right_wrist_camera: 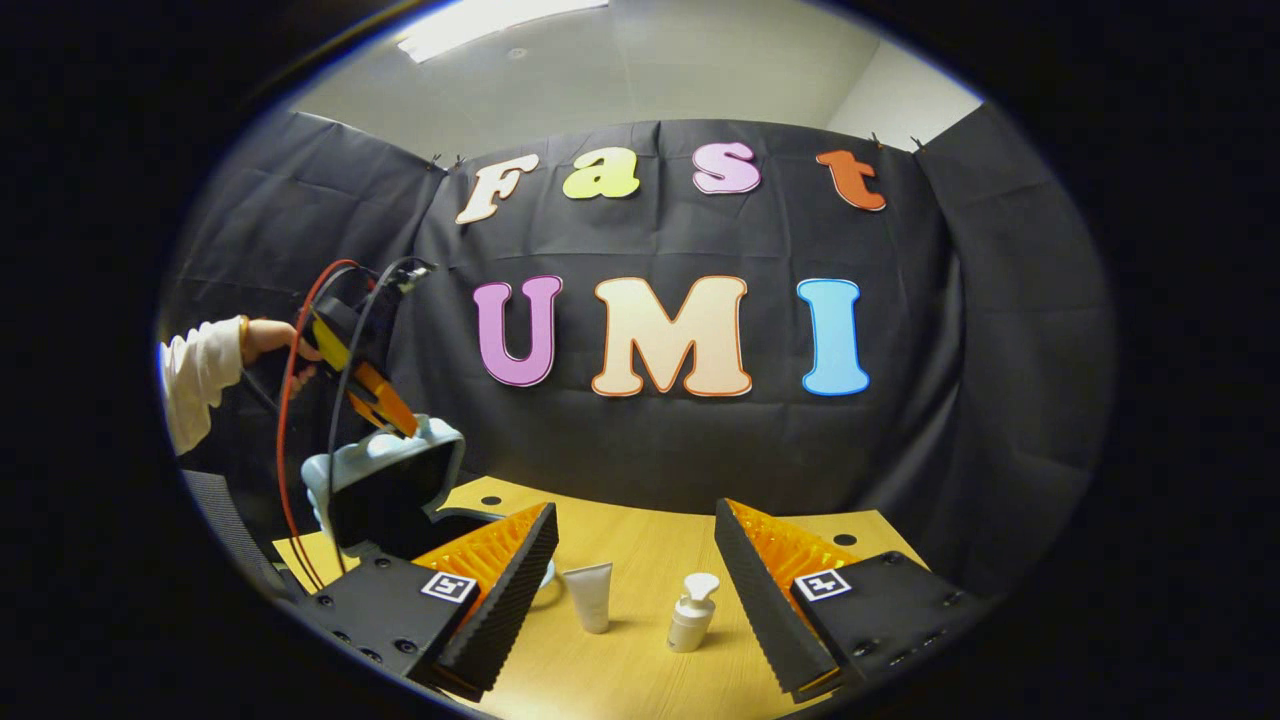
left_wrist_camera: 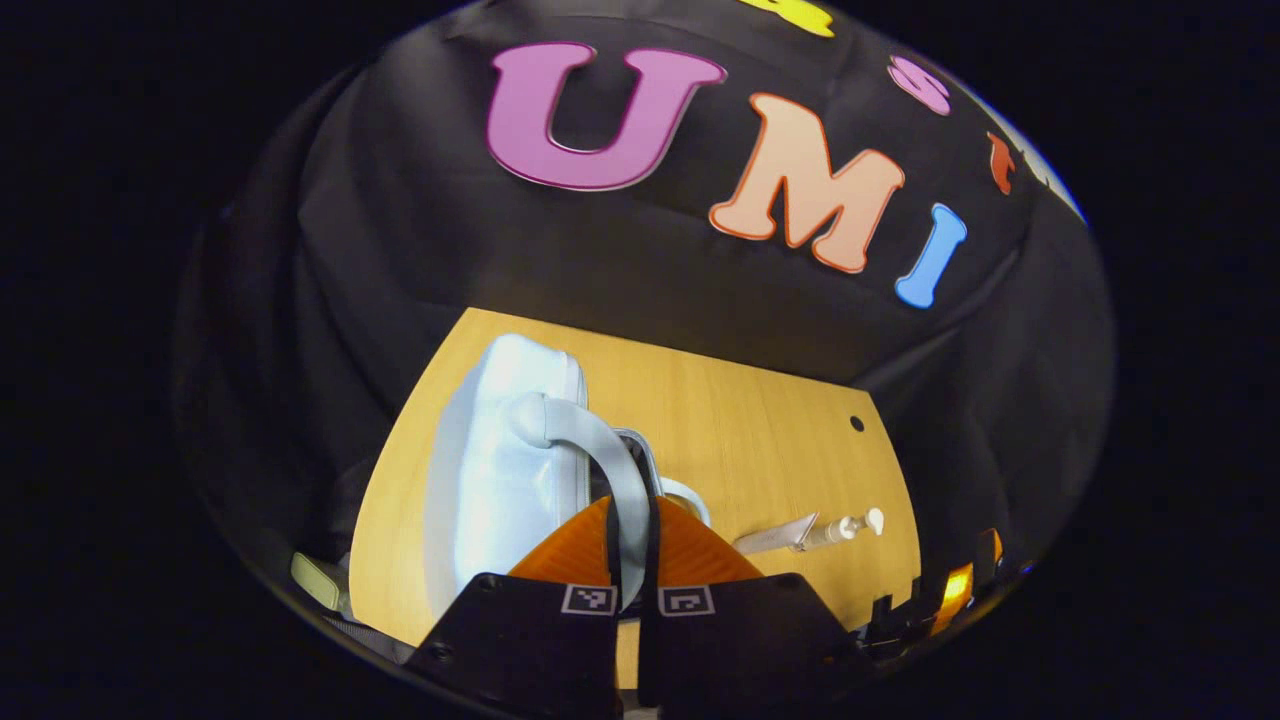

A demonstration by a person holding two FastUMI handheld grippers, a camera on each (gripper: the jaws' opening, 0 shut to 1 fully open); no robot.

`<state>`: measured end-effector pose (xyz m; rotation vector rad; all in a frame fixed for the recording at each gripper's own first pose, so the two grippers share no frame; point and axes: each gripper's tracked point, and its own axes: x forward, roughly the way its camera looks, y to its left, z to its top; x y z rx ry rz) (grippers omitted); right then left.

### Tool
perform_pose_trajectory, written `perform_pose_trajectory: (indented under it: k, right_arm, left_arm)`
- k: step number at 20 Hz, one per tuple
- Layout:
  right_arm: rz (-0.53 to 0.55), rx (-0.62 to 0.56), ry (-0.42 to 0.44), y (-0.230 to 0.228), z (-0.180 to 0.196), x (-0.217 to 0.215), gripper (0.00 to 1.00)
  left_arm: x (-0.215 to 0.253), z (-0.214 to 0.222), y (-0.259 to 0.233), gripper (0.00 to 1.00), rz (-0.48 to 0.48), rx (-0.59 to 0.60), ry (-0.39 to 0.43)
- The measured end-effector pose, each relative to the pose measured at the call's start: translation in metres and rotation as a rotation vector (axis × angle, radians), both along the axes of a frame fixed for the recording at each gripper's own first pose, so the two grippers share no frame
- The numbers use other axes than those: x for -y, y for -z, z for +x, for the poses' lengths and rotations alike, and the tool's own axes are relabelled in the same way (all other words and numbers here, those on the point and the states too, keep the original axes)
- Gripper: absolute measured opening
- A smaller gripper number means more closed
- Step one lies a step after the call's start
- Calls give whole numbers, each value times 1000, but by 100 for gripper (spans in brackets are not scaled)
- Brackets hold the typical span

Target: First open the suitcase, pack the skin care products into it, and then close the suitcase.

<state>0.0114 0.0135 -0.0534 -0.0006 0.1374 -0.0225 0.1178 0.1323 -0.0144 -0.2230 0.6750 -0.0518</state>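
Suitcase (right_wrist_camera: pixel 385 490): lid raised by handle (left_wrist_camera: pixel 600 450), clamped in left gripper (left_wrist_camera: pixel 632 560).
Right gripper (right_wrist_camera: pixel 635 560): released, idle.
Tube (right_wrist_camera: pixel 590 595), pump bottle (right_wrist_camera: pixel 692 612): unpacked on surface (right_wrist_camera: pixel 640 670).

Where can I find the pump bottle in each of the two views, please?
Left gripper view: the pump bottle appears lower right, beside the tube.
Right gripper view: the pump bottle stands bottom centre, right of the tube.
Shared landmark: the suitcase.

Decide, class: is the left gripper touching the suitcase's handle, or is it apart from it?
Touching. In the left gripper view, the left gripper has its fingers closed on the suitcase handle, which passes between them with no gap.
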Motion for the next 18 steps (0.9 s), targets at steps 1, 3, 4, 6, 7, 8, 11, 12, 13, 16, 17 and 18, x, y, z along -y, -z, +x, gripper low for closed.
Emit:
perform_pose_trajectory:
  k: [1,3,4,6,7,8,11,12,13,16,17,18]
  right_arm:
    - [-4,0,-1,0,3,-3,99]
    - [-11,7,-2,-2,8,-10,99]
    - [-15,9,-2,-2,10,-13,99]
    - [-21,6,0,-1,13,-17,99]
    - [-18,3,2,0,14,-19,99]
    - [-11,2,7,0,15,-21,99]
    - [7,0,30,2,16,-23,99]
    - [6,-1,41,2,16,-22,99]
    - [6,0,52,1,16,-21,99]
    - [14,-1,77,3,15,-20,99]
    - [17,-6,84,5,15,-18,99]
    - [22,-12,91,7,14,-18,99]
  left_arm:
    - [-16,-9,-3,1,-14,10,-17]
    - [-56,-27,-4,1,-7,31,-53]
    - [-75,-37,-3,0,11,38,-68]
    - [-112,-53,-1,1,61,53,-108]
    - [-129,-61,1,1,88,54,-133]
    - [-146,-68,5,1,114,57,-159]
    - [-196,-93,29,1,200,39,-259]
    - [-213,-104,42,1,229,20,-299]
    - [-225,-114,56,0,238,0,-325]
    - [-243,-139,100,0,164,-26,-401]
    - [-246,-146,117,0,125,-38,-432]
    - [-246,-149,136,0,91,-42,-451]
